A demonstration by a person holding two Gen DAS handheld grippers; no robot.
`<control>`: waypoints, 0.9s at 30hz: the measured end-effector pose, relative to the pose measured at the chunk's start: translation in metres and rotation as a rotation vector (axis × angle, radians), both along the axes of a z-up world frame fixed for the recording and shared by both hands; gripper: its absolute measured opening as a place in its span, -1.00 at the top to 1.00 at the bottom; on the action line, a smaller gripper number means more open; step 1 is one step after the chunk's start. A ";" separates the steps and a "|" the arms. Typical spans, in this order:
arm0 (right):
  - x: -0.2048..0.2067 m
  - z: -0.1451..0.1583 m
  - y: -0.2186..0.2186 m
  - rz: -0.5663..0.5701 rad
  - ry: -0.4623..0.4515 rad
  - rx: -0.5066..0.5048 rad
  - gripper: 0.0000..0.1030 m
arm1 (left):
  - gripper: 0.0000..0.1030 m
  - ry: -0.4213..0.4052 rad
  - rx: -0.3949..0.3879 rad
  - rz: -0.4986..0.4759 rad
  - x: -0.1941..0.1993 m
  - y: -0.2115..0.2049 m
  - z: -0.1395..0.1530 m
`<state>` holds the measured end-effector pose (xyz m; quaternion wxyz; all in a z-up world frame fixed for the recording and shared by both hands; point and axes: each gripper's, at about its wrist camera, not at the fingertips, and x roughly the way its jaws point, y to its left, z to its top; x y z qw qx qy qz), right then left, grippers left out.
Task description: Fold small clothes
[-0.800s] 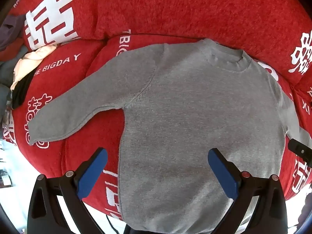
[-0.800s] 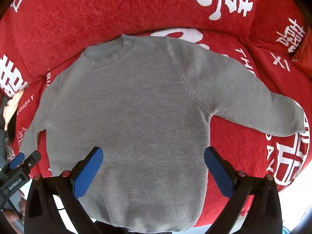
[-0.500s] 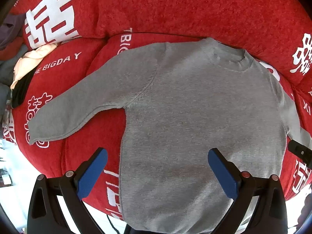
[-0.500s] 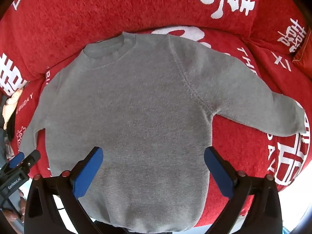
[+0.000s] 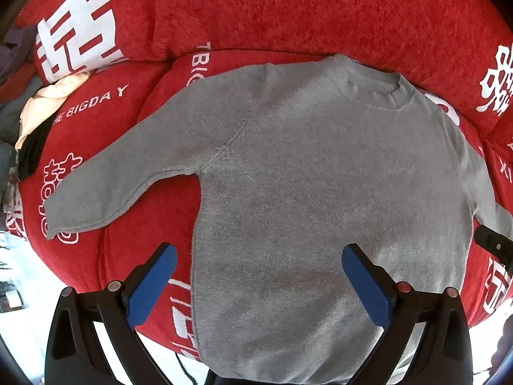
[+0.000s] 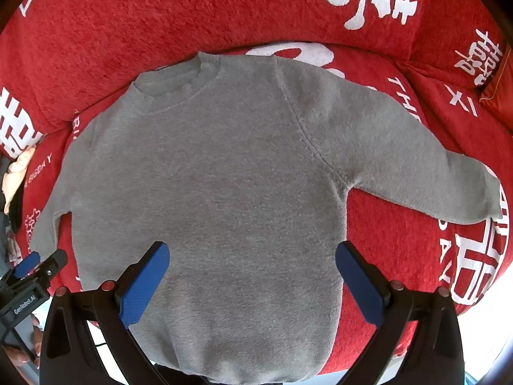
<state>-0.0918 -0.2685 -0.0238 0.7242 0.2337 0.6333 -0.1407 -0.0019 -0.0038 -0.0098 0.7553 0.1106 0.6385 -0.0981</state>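
Observation:
A small grey sweater (image 5: 320, 192) lies flat on a red sofa seat, collar toward the backrest, both sleeves spread out to the sides. It also shows in the right wrist view (image 6: 218, 186). My left gripper (image 5: 258, 256) is open and empty, held above the sweater's lower left part near its hem. My right gripper (image 6: 251, 253) is open and empty above the lower right part of the body. The left sleeve cuff (image 5: 64, 211) lies at the seat's left edge; the right sleeve cuff (image 6: 474, 199) reaches out to the right.
The red sofa cover (image 5: 288, 16) has white characters and lettering. A pile of other clothes (image 5: 38, 102) lies at the seat's left end. The sofa's front edge runs just below the sweater's hem. The left gripper shows at the right wrist view's lower left (image 6: 29, 285).
Both grippers stay open and nearly still. The sweater has shifted a little and lies smoother on the seat.

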 end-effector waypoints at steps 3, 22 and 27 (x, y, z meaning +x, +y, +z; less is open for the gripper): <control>-0.001 -0.001 0.000 -0.001 0.007 -0.007 -1.00 | -1.00 -0.004 0.002 0.005 0.000 0.001 0.000; 0.000 0.000 0.003 0.008 -0.012 0.011 -1.00 | -1.00 0.011 0.037 0.011 0.001 0.005 0.002; 0.000 0.000 0.005 0.009 -0.025 0.012 -1.00 | -1.00 0.016 0.021 0.017 0.001 0.006 0.003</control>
